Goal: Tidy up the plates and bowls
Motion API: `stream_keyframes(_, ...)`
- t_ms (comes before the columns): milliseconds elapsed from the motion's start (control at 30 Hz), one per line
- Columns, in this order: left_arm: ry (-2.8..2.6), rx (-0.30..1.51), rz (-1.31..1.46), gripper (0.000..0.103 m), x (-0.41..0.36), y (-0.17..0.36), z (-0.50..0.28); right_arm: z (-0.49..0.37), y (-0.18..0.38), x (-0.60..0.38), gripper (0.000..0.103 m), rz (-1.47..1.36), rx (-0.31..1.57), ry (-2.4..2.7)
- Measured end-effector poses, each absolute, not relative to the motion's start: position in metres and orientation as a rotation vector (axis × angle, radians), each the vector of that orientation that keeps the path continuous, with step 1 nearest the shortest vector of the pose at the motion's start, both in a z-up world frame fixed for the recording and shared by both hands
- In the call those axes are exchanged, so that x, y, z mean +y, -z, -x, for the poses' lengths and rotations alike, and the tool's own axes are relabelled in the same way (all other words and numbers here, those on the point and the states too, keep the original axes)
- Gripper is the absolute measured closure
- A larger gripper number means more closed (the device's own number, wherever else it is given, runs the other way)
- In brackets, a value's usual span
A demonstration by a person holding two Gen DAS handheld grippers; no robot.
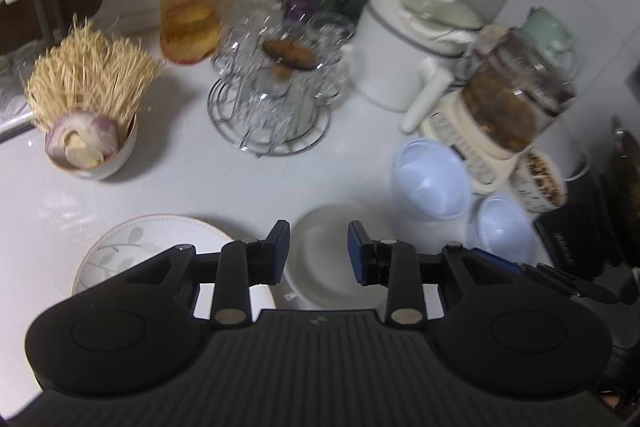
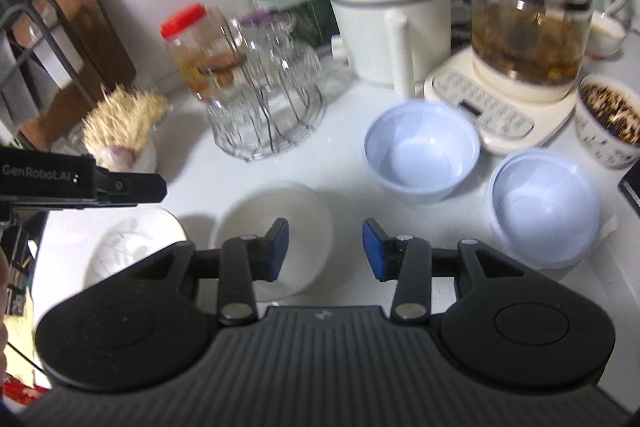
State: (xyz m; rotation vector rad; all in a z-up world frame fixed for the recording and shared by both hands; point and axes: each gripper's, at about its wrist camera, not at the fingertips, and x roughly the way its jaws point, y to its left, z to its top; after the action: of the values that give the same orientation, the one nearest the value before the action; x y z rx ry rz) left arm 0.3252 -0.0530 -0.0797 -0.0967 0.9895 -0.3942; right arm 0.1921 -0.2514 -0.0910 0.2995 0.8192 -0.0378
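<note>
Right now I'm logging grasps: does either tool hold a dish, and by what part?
Nothing is held. The left tool is open over the white bowl; the right tool is open above the counter.

Plate [image 1: 160,239] left of bowl [image 1: 332,251]; 2 bowls [image 1: 430,179] right, before kettle [image 1: 508,107].

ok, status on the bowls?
Both tools open, empty. Left tool over white bowl; right tool beside it. Two blue bowls apart, unstacked. Nothing blocking.
</note>
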Motion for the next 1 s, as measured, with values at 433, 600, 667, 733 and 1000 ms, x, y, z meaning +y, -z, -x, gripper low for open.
stream_keyframes(433,0.540,0.898,0.143,0.066,-0.017,0.031,-0.302,-0.161,0.029,-0.213,0.059,-0.247,0.663,0.100)
stream_keyframes(600,0.574,0.883,0.145,0.066,0.002,0.028,-0.296,-0.155,0.023,-0.194,0.059,-0.250,0.662,0.115)
stream_keyframes(667,0.596,0.878,0.145,0.066,0.010,0.027,-0.295,-0.151,0.020,-0.186,0.059,-0.246,0.657,0.128)
stream_keyframes(733,0.620,0.880,0.157,0.066,0.017,0.026,-0.293,-0.147,0.018,-0.180,0.059,-0.249,0.649,0.145)
stream_keyframes(1000,0.669,0.907,0.169,0.066,0.018,0.030,-0.293,-0.137,0.025,-0.181,0.059,-0.278,0.659,0.223)
